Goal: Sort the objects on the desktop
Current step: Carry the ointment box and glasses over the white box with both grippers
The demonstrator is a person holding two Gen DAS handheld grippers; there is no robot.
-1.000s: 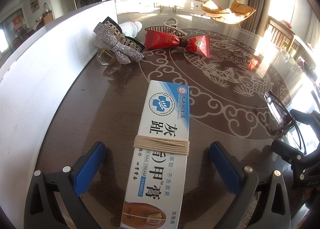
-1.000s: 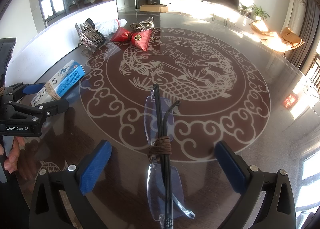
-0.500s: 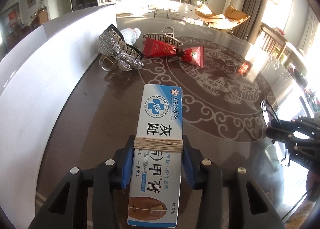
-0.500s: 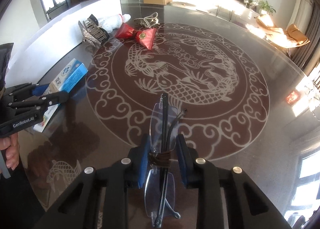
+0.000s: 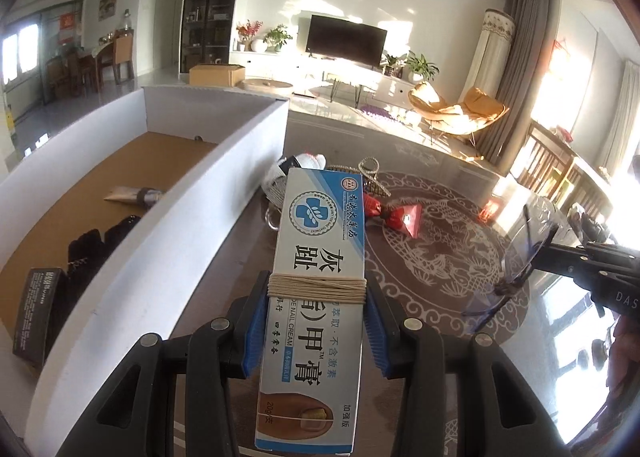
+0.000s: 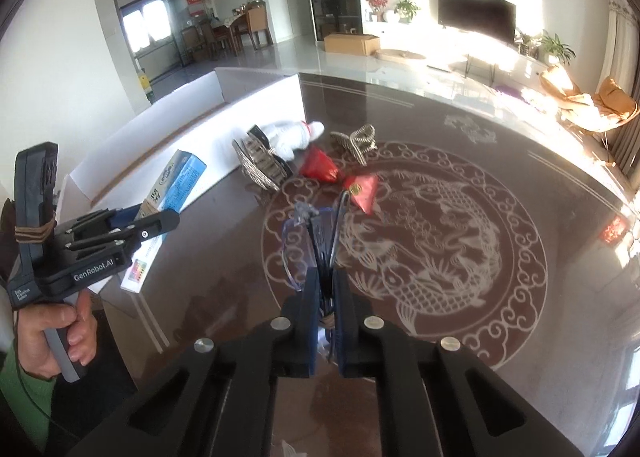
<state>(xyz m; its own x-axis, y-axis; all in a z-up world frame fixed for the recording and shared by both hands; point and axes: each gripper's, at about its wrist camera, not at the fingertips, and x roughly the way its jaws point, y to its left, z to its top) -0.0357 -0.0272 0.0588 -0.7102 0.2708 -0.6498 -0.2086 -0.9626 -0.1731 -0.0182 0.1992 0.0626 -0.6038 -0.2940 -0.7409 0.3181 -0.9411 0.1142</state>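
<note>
Holding aloft — left gripper (image 5: 316,321) fingers clenched on cream box (image 5: 320,257) | right gripper (image 6: 326,297) fingers clenched on glasses (image 6: 316,233)

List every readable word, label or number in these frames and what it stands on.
"灰趾", "甲膏", "NAIL CREAM", "20g": cream box, held in the left gripper.
"GenRobot.AI": left gripper body, right wrist view.
"DAS", cut off: right gripper.
Black box in the white bin: print too blurred to read.
</note>
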